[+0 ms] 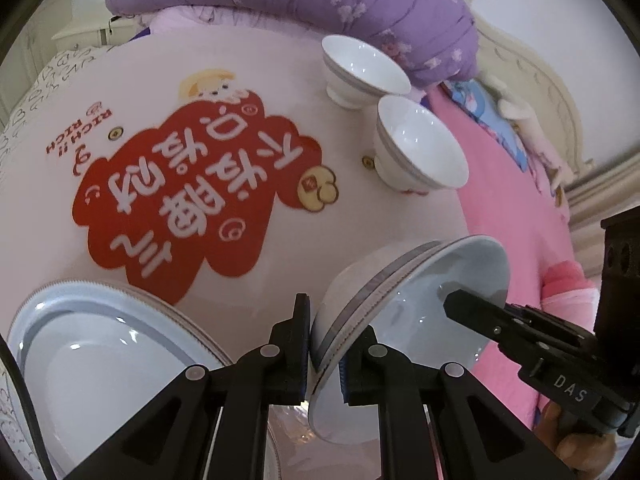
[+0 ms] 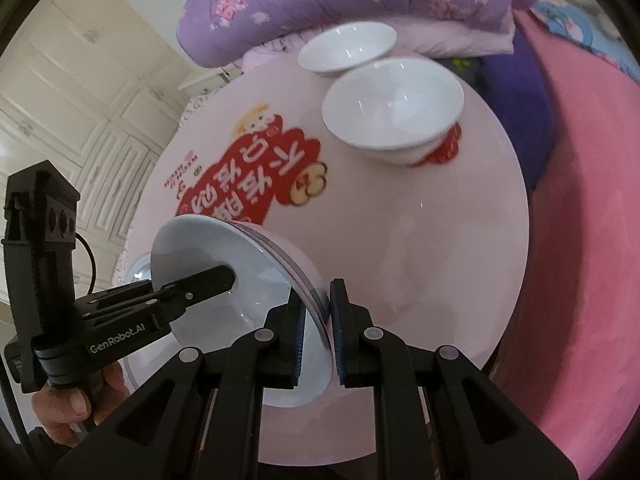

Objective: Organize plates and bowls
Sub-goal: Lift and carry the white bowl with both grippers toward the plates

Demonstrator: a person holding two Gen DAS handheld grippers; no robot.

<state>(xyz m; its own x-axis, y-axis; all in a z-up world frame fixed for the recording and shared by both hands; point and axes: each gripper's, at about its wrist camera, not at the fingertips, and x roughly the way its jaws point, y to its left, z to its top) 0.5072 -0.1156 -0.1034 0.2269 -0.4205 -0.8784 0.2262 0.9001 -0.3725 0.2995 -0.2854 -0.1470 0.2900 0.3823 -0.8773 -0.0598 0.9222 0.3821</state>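
Low in both wrist views, a pale blue plate hangs tilted above the pink round table; the left gripper is clamped on one side of its rim and the right gripper on the opposite side, so both hands carry it together. At lower left of the left view a second plate lies flat, just beside the held one and nearer the left hand; two white bowls sit at upper right.
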